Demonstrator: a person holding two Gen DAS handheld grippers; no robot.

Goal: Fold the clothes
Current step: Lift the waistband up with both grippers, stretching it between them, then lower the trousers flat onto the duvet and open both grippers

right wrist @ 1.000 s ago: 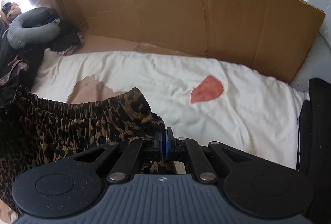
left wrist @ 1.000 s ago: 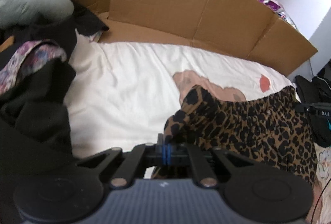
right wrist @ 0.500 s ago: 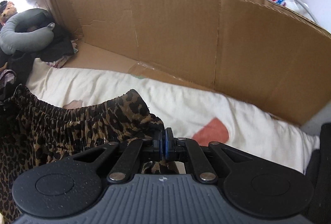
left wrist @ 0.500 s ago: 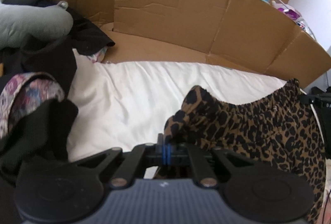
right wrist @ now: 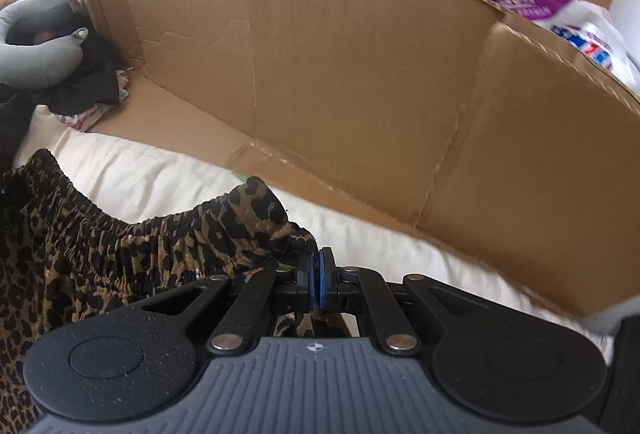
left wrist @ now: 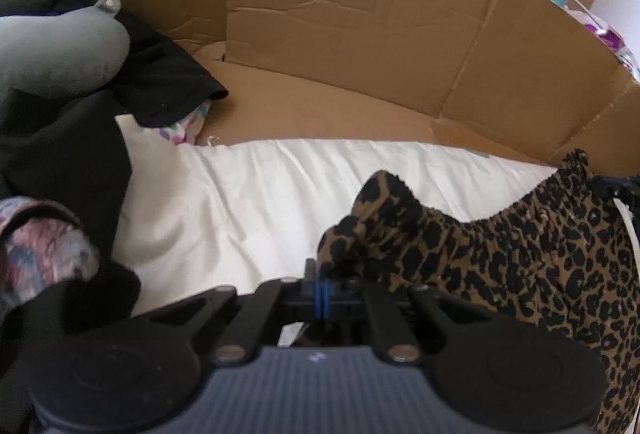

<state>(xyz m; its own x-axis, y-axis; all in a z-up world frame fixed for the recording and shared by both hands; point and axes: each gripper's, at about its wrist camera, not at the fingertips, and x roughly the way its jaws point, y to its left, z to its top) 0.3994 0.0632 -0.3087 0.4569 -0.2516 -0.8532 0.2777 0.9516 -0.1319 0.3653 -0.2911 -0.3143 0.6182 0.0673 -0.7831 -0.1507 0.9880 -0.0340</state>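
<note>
Foremost, cardboard wall (right wrist: 360, 81): standing along the far edge of the white sheet (left wrist: 260, 201). Leopard-print garment (left wrist: 520, 266): held up over the sheet, elastic waistband stretched between both grippers. Black clothes pile (left wrist: 60, 161) with grey neck pillow (left wrist: 52, 53): far left. Left gripper (left wrist: 322, 292): pinched tight on one waistband corner. Right gripper (right wrist: 316, 284): pinched tight on the other corner.

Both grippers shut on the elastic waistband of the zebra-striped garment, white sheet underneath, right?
Wrong on the print: the right wrist view shows a brown-and-black leopard-print garment. The rest holds: left gripper and right gripper are shut on its waistband, over the white sheet.
</note>
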